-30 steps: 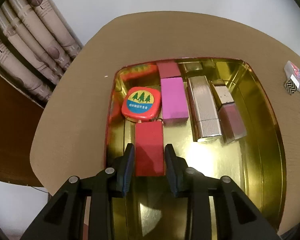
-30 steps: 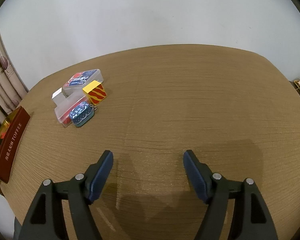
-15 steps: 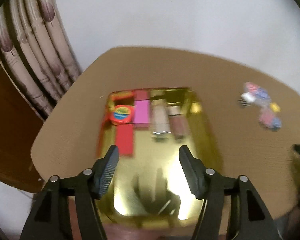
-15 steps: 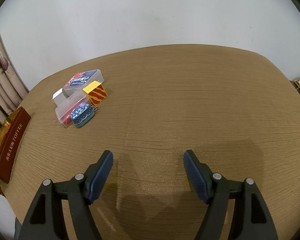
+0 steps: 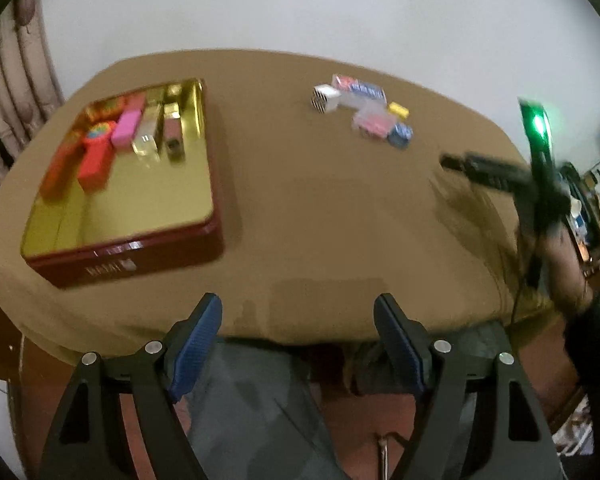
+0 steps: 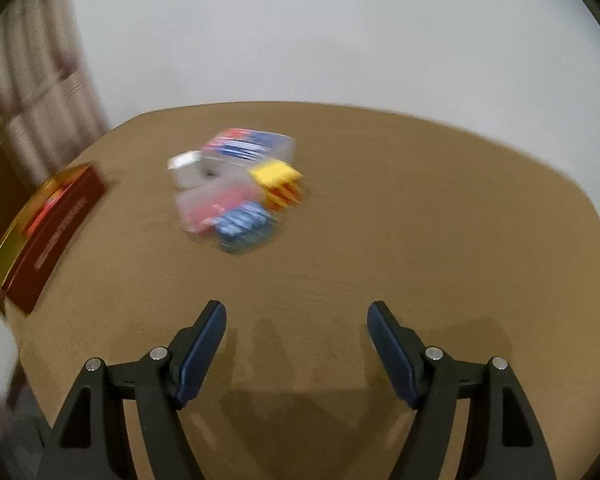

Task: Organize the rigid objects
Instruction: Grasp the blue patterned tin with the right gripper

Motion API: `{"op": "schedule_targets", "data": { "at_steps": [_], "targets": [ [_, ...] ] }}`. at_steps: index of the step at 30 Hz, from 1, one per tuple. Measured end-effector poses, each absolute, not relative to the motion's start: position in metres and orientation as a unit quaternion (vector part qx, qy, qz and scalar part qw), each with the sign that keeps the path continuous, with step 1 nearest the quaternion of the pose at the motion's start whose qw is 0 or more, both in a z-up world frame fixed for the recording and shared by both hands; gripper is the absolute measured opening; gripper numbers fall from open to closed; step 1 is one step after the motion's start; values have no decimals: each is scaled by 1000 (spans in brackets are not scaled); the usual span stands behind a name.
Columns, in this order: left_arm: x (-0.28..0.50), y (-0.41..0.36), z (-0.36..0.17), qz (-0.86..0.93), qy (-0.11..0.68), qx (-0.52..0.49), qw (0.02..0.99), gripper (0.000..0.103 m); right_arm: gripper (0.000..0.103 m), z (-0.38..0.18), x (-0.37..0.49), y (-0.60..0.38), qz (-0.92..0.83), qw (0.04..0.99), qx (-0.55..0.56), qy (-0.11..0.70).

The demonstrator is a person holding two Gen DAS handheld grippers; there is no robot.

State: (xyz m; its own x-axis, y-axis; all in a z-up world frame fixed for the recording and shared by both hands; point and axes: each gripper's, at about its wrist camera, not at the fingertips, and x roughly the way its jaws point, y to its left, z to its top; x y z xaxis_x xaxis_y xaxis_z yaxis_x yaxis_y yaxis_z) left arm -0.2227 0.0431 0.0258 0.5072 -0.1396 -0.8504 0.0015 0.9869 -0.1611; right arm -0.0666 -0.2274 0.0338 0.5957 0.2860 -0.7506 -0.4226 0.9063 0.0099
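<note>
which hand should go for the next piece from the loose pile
Probably right. The right gripper faces the pile with wide, empty jaws. The left gripper, jaws opening and empty, sits back past the table edge, nearer the tin.

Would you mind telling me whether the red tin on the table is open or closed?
Open. The red tin has no lid on it: its gold inside shows, with the red box and pink box lying in it.

1. I see a dark red metal tin with a gold inside [image 5: 140, 248]
2. In it, a pink rectangular box [image 5: 126, 130] and a red rectangular box [image 5: 96, 164]
3. On my tan round table [image 5: 320, 208], a black-and-white striped cube [image 5: 324, 99] and a yellow cube with red stripes [image 6: 278, 184]
</note>
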Motion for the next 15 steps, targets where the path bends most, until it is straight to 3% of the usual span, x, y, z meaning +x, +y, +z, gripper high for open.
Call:
{"op": "schedule_targets", "data": {
  "at_steps": [15],
  "targets": [
    [-212, 45, 12, -43, 527, -104, 843, 75, 75, 16, 3, -165, 304, 821, -158, 457]
  ]
}}
